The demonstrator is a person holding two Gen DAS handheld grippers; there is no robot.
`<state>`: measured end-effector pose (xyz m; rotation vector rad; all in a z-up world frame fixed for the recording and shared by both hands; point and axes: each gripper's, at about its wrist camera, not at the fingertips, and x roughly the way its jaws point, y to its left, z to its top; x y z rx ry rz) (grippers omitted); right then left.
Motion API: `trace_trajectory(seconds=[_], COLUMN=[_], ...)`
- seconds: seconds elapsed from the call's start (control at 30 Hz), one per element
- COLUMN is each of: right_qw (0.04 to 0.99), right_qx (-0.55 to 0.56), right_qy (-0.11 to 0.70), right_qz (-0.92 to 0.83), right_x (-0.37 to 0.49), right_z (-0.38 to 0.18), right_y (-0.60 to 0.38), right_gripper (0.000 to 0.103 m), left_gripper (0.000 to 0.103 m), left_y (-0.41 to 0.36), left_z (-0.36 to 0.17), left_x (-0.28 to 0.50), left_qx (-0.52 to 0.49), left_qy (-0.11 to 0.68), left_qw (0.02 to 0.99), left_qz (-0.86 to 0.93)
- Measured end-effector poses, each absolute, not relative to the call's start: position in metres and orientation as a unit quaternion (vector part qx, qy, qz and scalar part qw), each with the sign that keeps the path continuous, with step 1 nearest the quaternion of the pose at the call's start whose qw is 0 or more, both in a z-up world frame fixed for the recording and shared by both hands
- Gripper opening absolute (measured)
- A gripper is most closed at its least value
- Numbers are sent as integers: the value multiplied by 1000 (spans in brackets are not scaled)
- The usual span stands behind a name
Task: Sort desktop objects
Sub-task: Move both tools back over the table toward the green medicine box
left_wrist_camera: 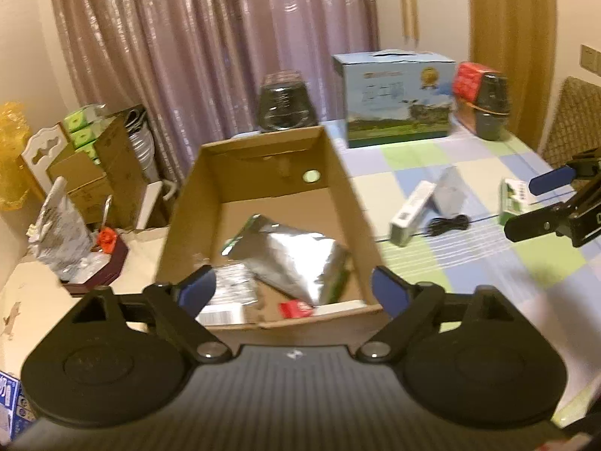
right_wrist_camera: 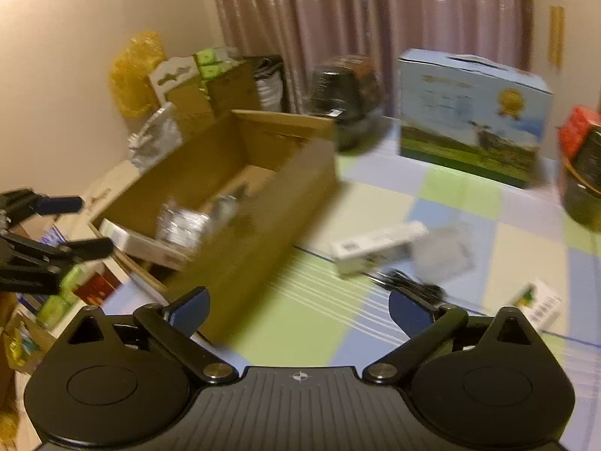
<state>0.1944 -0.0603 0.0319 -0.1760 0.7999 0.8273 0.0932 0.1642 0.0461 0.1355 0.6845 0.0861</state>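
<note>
Checked cloth in pale green, blue and cream covers the table point(left_wrist_camera: 469, 263), the biggest thing in either view. On its left part stands an open cardboard box point(left_wrist_camera: 349, 203), which holds a crumpled silver foil pouch point(left_wrist_camera: 293, 259), a smaller silvery packet point(left_wrist_camera: 234, 285) by the near wall and a small red item point(left_wrist_camera: 296, 309) just beside the pouch. Behind it, toward the curtain, a blue printed carton point(left_wrist_camera: 398, 101) stands upright, with a dark jar point(left_wrist_camera: 283, 103) to its left and a second dark jar point(left_wrist_camera: 493, 107) to its right, close against a red box point(left_wrist_camera: 465, 80). On the bare cloth to the right of the cardboard box lie a long white box point(left_wrist_camera: 413, 206), a grey pouch point(left_wrist_camera: 450, 191) just beside it, a black cable point(left_wrist_camera: 449, 223) in front of both, and a small green and white box point(left_wrist_camera: 514, 197) farther right. The left gripper point(left_wrist_camera: 293, 293) hovers over the near end of the cardboard box, its blue-padded fingers spread wide with nothing between them. The right gripper point(right_wrist_camera: 298, 310) hangs above the green patch of cloth beside that box, fingers likewise parted and holding nothing. Both views are blurred.
</note>
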Motion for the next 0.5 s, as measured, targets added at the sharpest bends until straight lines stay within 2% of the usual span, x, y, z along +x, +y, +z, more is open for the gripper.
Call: trace_trajectory(seconds=[0.27,0.5], right_qw=[854,861], right_qx=[-66,-55], right_qy=[399,407], right_qz=[328,300], right_x=[207,213], right_z=[22,15], right_y=[-137,-181], right_gripper=[101,101], left_gripper=[101,102], left_y=[109,56], left_z=[49,50], left_x=[94,106], left_qx=[69,75], left_qy=[331,326], left_qw=[941,940], left_qz=[-11,-64])
